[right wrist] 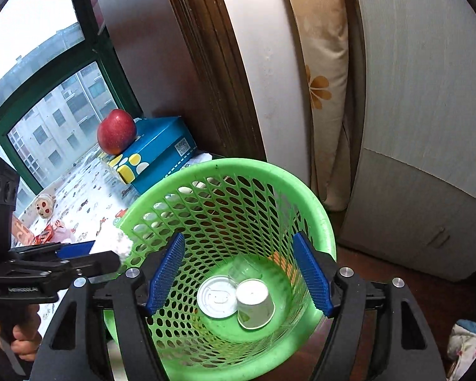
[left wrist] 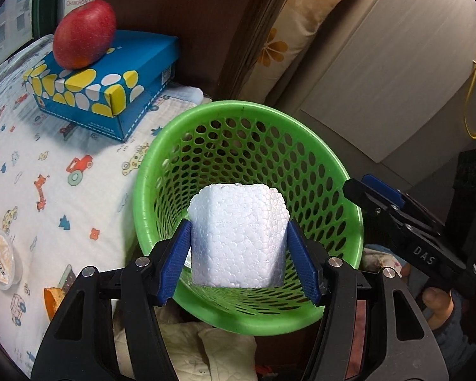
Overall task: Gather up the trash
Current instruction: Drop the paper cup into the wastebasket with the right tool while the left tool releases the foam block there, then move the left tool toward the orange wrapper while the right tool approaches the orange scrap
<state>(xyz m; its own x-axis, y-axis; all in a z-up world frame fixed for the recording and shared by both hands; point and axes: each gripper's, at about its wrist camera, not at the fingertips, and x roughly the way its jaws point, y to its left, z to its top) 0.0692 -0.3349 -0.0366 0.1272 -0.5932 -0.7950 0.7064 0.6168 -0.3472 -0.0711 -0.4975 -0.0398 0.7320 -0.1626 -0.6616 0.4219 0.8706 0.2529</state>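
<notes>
Blue ribbed pads (left wrist: 176,262) sit closest, two of them on the left gripper (left wrist: 238,257), and they squeeze one white foam block (left wrist: 238,238) from both sides. That block hangs right at the mouth of the one green plastic basket with holes (left wrist: 330,158), just over its near rim. The basket tips toward the grippers, and its far rim stands near a brown wooden panel (left wrist: 206,16).

Down in the basket bottom lie three bits of trash: one round white can lid (right wrist: 217,297), one white paper cup (right wrist: 255,303) on its side touching the lid, and one clear plastic cup (right wrist: 244,270) just behind them (it is hard to see). Plenty of bare green floor is left around them.

My eye goes next to the right gripper (right wrist: 241,273). Its two blue pads are wide apart with nothing between them, and it points down into the basket from above the near rim. A hand (right wrist: 19,336) grips the handle of the left gripper off to the side.

Beside the basket, a table covered by a white cloth with little cartoon cars (left wrist: 47,165) holds one blue box with yellow and white spots (left wrist: 111,79). One red apple (left wrist: 84,33) rests on top of the box. One small plastic tub (left wrist: 3,260) sits near the cloth's edge.
</notes>
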